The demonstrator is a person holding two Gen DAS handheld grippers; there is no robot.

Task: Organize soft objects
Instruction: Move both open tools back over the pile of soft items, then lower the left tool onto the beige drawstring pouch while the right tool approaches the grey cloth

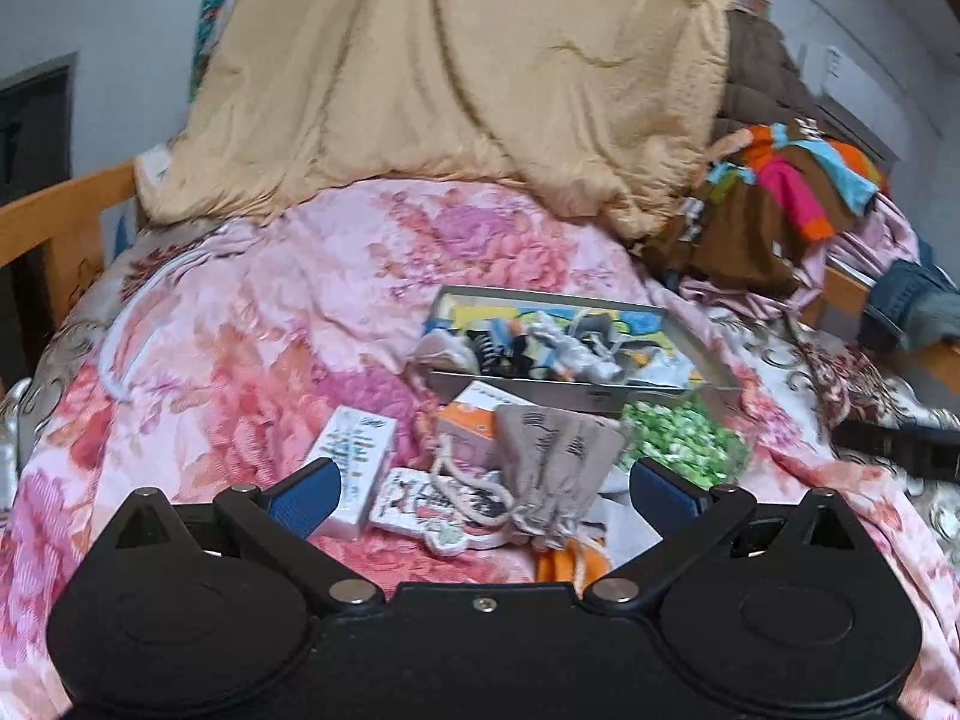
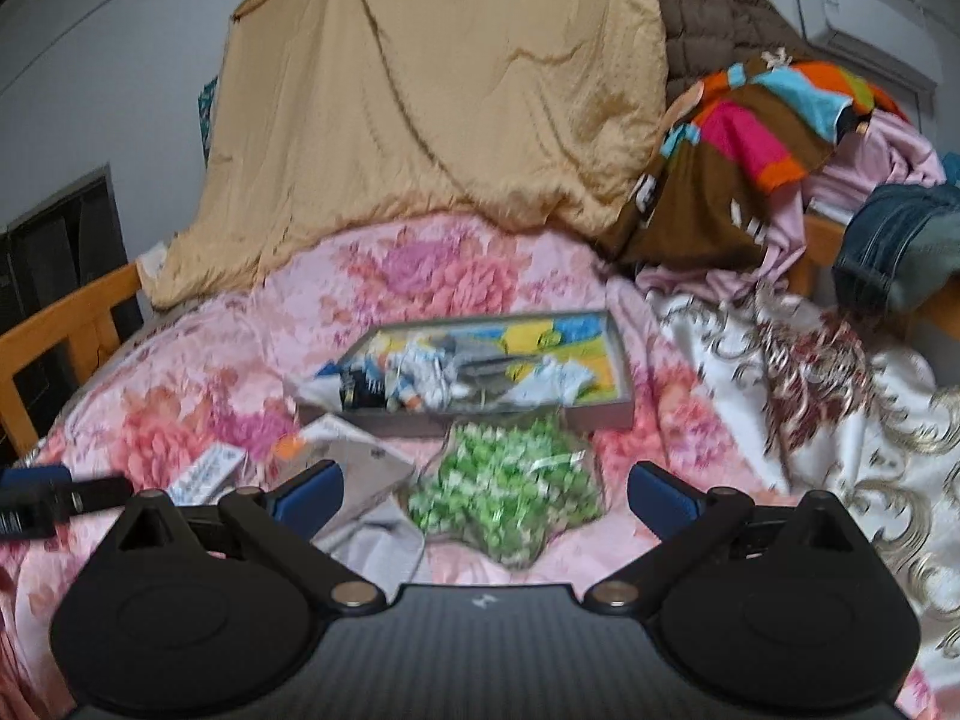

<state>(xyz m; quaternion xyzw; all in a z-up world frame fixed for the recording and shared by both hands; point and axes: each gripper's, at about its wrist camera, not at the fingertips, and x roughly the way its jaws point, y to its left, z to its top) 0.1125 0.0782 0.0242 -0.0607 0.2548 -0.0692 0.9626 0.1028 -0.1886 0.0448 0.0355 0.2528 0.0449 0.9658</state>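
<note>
Grey drawstring pouch (image 1: pixel 555 468) with dark print lies crumpled on the bed (image 1: pixel 240 324), before the tray (image 1: pixel 576 354). Left gripper (image 1: pixel 483 489) and right gripper (image 2: pixel 483 489): jaws wide, empty

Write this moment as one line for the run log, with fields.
left hand-held gripper: open, above grey pouch | right hand-held gripper: open, above green bag | tray: on bed | held: nothing
</note>
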